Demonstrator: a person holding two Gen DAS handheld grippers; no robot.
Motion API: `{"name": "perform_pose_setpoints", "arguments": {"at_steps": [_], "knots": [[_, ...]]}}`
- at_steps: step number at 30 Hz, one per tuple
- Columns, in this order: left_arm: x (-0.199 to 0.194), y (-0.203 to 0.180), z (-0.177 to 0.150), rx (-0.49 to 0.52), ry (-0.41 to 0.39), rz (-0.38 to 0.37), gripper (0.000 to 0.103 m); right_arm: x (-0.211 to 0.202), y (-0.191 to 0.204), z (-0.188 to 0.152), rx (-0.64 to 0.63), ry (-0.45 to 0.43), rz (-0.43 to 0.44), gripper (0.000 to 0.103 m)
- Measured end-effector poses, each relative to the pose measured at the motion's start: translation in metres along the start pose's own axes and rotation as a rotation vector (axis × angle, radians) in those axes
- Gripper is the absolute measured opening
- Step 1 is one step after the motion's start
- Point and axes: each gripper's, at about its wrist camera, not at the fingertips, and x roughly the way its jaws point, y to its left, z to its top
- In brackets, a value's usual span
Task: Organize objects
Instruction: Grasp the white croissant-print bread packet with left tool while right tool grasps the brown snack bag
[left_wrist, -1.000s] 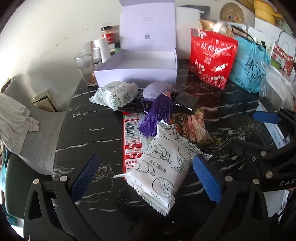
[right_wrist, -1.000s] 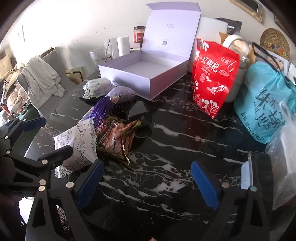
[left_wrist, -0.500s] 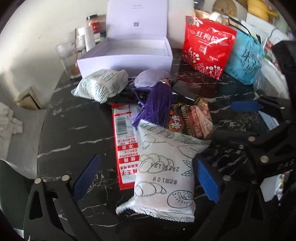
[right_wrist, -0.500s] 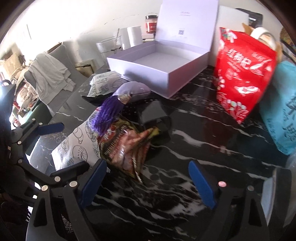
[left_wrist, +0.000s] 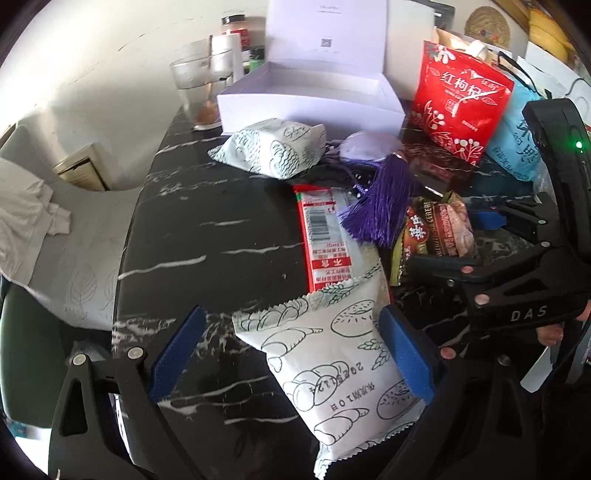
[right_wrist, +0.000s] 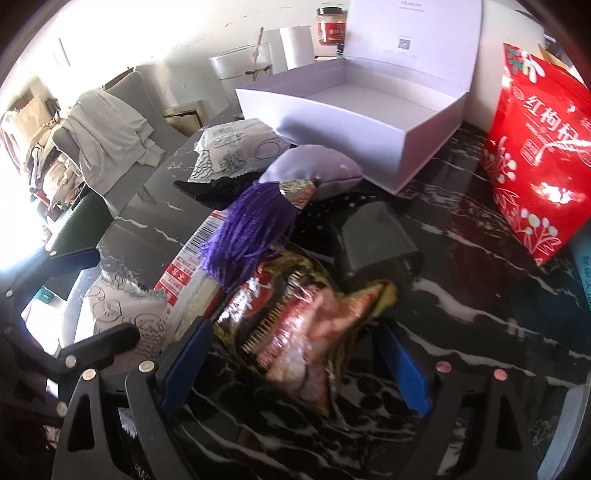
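Two grippers over a cluttered black marble table (left_wrist: 207, 236) against a white wall, a grey chair (right_wrist: 122, 122) draped with cloth at its edge.

The open white box (left_wrist: 310, 99), lid upright, shows nothing inside; a red pouch (left_wrist: 461, 110) stands beside it and a glass jar (left_wrist: 195, 92) behind. A second white snack pack (left_wrist: 273, 151), a purple tassel (right_wrist: 251, 229) and a red-edged flat packet (left_wrist: 325, 236) crowd the middle. The left gripper (left_wrist: 291, 354) stands wide, its jaws having just narrowed slightly, the white bread packet (left_wrist: 332, 362) between them, its edge at the right pad. The right gripper (right_wrist: 291, 365), also wide, straddles the brown snack bag (right_wrist: 295, 332).
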Motion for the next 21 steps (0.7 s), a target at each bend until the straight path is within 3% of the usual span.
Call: {"name": "perform_pose_setpoints", "arguments": {"at_steps": [5,9,21], "knots": [[-0.001,-0.007,-0.003,-0.006,0.006,0.028,0.095,-0.001,-0.004,-0.003,0.006,-0.037,0.010,0.069],[-0.009,-0.019,-0.005,0.027,-0.004,0.064,0.095,-0.008,-0.012,-0.010,0.002,-0.050,0.058,0.061],[-0.001,-0.033,-0.019,0.039,0.049,0.048,0.095,-0.038,-0.026,-0.047,-0.022,-0.039,0.064,0.061]]}}
